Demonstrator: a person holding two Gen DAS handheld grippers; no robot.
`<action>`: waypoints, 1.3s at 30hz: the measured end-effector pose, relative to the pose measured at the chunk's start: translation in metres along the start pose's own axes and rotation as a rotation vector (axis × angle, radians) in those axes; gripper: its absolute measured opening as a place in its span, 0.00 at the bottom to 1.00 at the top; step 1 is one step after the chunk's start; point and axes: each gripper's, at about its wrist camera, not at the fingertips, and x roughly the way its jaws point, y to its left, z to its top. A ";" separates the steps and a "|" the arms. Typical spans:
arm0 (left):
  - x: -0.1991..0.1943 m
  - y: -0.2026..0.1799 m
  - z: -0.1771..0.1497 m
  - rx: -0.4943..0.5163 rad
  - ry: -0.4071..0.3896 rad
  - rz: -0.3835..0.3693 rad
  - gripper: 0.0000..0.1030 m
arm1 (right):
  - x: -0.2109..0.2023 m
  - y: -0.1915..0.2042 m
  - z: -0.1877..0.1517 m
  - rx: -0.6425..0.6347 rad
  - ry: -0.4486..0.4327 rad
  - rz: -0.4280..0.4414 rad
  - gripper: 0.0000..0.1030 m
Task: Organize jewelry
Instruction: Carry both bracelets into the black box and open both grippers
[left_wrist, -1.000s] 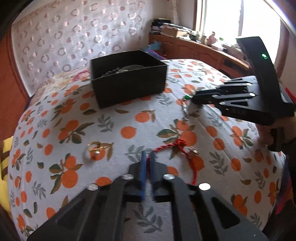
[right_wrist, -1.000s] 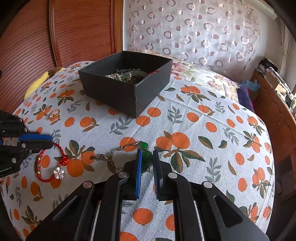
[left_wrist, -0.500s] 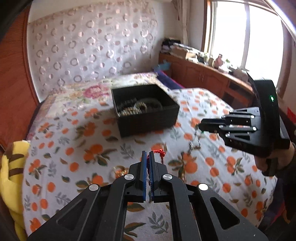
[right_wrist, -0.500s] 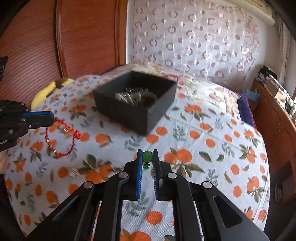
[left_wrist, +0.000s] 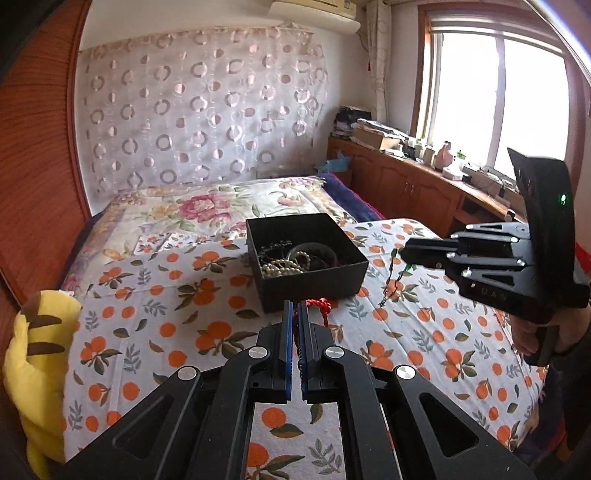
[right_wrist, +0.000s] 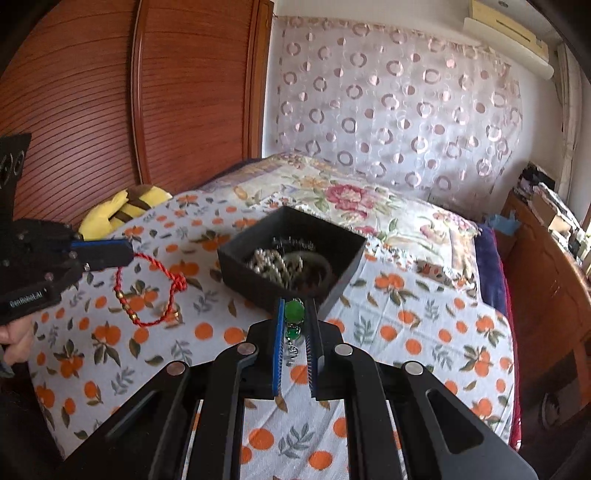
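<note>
Both pieces are up off the bed and the black box sits between the two hands, so the step in hand looks like dropping each piece in. The left tongs are pinched nearly shut on the red cord bracelet, which hangs as a loop beneath them, well clear of the orange-print cloth. The right tongs are closed on a green bead necklace, gripping the bead itself, with a thin chain trailing down below; in the left camera that chain dangles just beside the box's right-hand corner.

To do this well, I'd say each hand should come over the middle of the box before letting go, not just over the rim. The loop and the chain both hang low, so they need to clear the near wall first or they will drape over it. Lower until the trailing end is inside, then release.

The box already holds pearls and a dark tangle of other pieces, so there is less free depth than the walls suggest. Around it the bed is open on every side. The yellow plush toy lies well off at the bed's edge. The two tools could crowd each other over one small opening; going one at a time seems safer.
</note>
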 end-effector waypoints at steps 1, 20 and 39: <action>0.000 0.001 0.000 -0.003 -0.002 0.001 0.02 | -0.001 0.001 0.003 -0.003 -0.005 -0.001 0.11; -0.003 0.020 0.014 -0.022 -0.026 0.037 0.02 | 0.028 -0.016 0.063 0.017 -0.043 -0.050 0.12; 0.041 0.017 0.051 -0.014 -0.010 0.058 0.02 | 0.060 -0.026 0.047 0.086 0.021 -0.031 0.17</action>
